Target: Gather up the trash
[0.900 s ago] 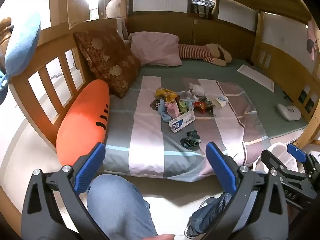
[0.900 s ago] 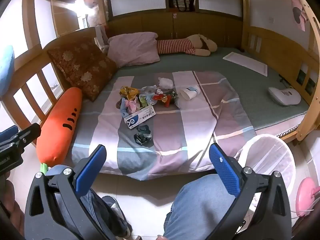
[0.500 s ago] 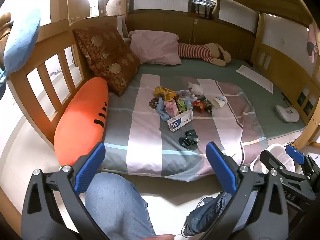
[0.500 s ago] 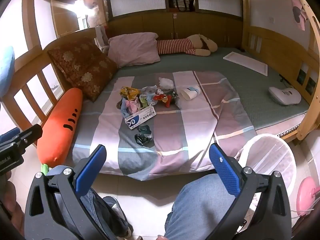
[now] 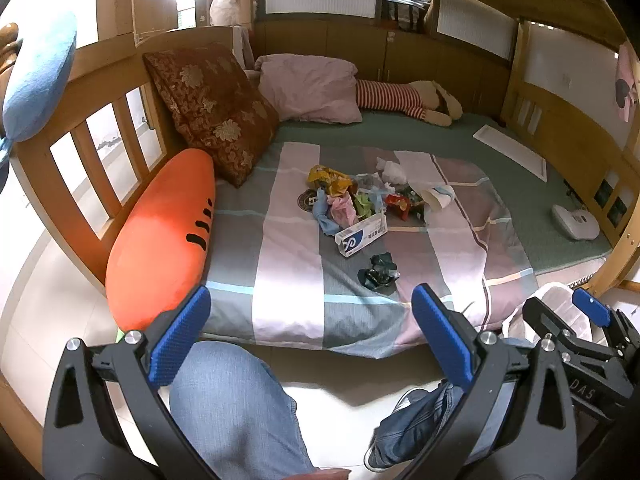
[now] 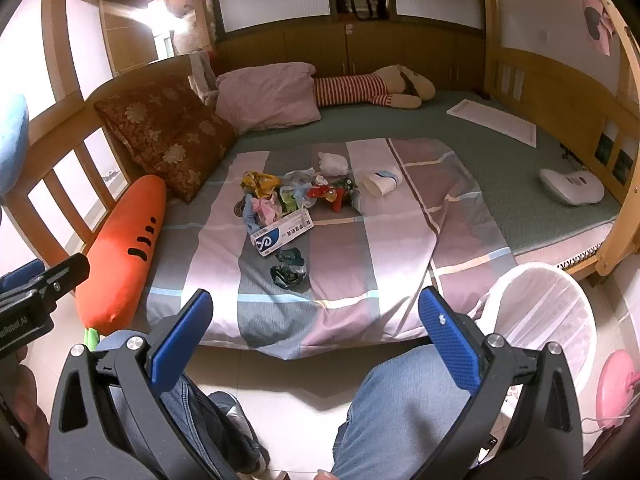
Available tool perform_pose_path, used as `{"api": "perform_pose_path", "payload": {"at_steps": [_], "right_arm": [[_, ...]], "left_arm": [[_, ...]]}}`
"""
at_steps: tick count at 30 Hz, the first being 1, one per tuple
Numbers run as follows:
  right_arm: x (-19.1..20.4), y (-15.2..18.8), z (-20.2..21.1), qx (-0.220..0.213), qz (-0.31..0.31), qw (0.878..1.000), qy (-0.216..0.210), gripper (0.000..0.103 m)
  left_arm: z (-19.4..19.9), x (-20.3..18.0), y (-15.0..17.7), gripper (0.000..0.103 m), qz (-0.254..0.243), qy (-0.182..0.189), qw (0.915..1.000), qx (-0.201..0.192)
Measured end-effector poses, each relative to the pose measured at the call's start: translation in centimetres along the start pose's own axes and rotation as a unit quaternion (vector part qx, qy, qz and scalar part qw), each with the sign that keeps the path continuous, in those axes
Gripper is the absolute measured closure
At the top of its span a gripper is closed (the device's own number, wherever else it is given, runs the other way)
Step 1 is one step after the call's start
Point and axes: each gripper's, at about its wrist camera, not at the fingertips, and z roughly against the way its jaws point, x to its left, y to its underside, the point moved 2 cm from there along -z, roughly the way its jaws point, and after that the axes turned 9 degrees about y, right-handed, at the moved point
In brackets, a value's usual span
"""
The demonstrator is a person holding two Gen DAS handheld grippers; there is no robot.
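Note:
A heap of trash (image 5: 360, 196) lies in the middle of the striped blanket (image 5: 288, 264): crumpled wrappers, a white and blue box (image 5: 361, 235), a paper cup (image 5: 438, 197) and a dark crumpled wrapper (image 5: 379, 272) nearest the front. The same heap (image 6: 296, 196), box (image 6: 282, 233) and dark wrapper (image 6: 289, 270) show in the right wrist view. A white mesh bin (image 6: 548, 312) stands on the floor at the bed's right corner. My left gripper (image 5: 310, 338) and right gripper (image 6: 316, 340) are open and empty, held low over the person's knees, short of the bed.
An orange carrot cushion (image 5: 164, 240) lies along the bed's left edge by the wooden rail (image 5: 76, 148). A brown pillow (image 5: 212, 108), pink pillow (image 5: 312, 92) and striped plush toy (image 5: 404, 100) lie at the back. A white device (image 6: 572, 186) sits at the right. Jeans-clad knees fill the foreground.
Both views have shifted slightly; the bed and trash sit a touch nearer and lower. Both grippers stay open and empty.

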Motion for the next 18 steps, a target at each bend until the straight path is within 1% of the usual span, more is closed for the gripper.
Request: {"api": "perform_pose_path", "payload": {"at_steps": [7,12,14,18], "right_arm": [[-0.2,0.4,-0.3,0.001,0.002,1.000,-0.004,0.002],[-0.1,0.3,-0.1,0.003,0.001,1.000,-0.003,0.002],[-0.1,0.7,-0.7,0.004,-0.001,1.000,-0.004,0.002],[-0.1,0.6,-0.6,0.003,-0.001,1.000,-0.003,0.002]], "left_arm": [[-0.1,0.0,0.3,0.003,0.000,0.000,1.0000,0.001],[-0.6,0.0,1.1,0.003,-0.001,0.001,1.0000,0.007],[-0.7,0.0,1.5,0.003,-0.001,0.002,1.0000,0.009],[-1.1,-0.1,1.4,0.003,-0.002,0.002,0.9999,0.011]]}}
